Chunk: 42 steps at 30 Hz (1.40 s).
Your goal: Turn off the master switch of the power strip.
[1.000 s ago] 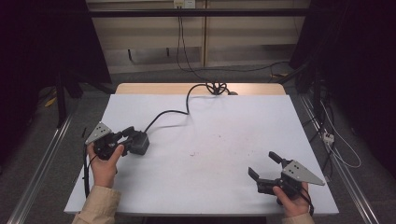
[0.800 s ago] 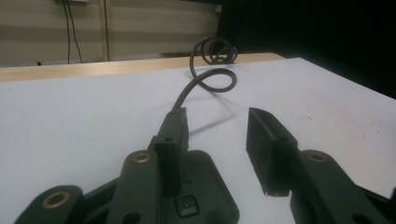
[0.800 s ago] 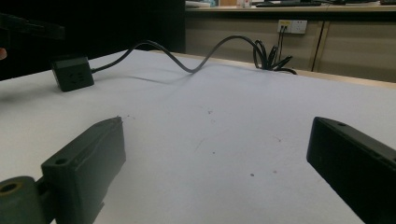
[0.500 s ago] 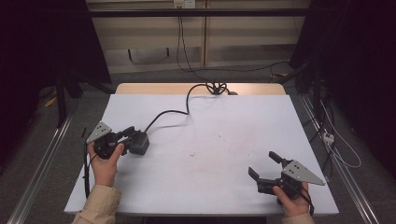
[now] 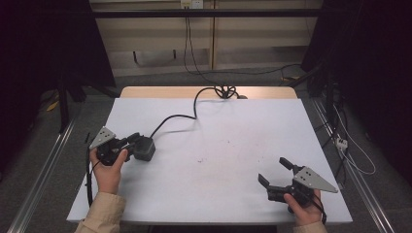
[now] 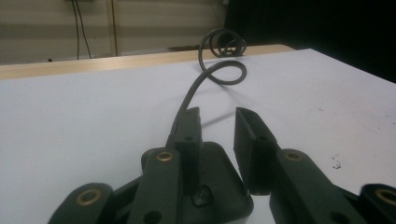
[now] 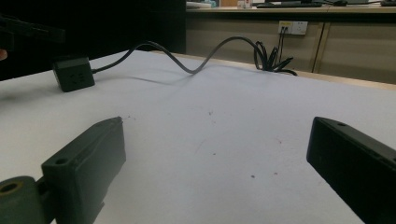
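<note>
Adapter [image 5: 144, 147] cable [image 5: 175, 118] runs toward far edge.

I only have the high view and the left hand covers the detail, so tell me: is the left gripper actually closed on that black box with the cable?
Observer: Not clamped. In the left gripper view the left gripper has a gap between its jaws, and the black adapter box lies under them.
Operator: Where does the cable leave the box?
Observer: From its far end; the black cable runs beside one jaw, then curls into a loop towards the table's far edge.
Operator: And the right gripper, anything between its jaws?
Observer: No. In the right gripper view the right gripper is wide open with just the white tabletop between its jaws.
</note>
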Each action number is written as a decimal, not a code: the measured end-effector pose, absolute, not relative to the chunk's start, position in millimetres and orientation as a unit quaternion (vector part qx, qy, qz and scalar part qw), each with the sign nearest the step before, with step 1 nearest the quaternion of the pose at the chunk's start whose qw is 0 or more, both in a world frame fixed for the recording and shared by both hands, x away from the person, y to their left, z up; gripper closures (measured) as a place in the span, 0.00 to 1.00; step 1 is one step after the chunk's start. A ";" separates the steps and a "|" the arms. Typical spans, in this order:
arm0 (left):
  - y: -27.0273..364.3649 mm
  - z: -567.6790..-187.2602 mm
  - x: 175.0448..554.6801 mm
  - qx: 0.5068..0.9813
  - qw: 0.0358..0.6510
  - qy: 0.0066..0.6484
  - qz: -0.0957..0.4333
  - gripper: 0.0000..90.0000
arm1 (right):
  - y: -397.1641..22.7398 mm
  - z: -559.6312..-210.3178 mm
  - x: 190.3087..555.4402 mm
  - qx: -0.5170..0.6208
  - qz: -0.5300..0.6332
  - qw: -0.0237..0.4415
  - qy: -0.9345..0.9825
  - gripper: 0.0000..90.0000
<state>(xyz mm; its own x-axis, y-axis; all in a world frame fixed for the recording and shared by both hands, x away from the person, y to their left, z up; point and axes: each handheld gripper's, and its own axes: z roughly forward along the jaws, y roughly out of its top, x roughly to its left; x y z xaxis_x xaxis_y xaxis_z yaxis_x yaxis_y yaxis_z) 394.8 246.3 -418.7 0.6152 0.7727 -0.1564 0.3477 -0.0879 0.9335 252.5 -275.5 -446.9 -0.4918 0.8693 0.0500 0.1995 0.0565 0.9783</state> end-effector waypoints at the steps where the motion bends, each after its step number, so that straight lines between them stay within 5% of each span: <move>1: 246.3 -418.7 394.8 0.712 0.547 0.394 0.194 0.81 | -275.5 -446.9 252.4 0.404 0.555 0.301 0.661 0.04; 42: 249.6 -417.1 391.3 0.723 0.528 0.402 0.191 0.98 | -275.4 -446.2 252.8 0.402 0.556 0.301 0.663 0.05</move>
<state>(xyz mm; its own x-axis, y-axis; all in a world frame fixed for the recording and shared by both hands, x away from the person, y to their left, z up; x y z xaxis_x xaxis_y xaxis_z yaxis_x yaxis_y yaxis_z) 391.3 249.6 -417.1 0.6042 0.7828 -0.1488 0.3798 -0.1188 0.9174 252.8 -275.4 -446.2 -0.4951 0.8675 0.0480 0.1985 0.0591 0.9783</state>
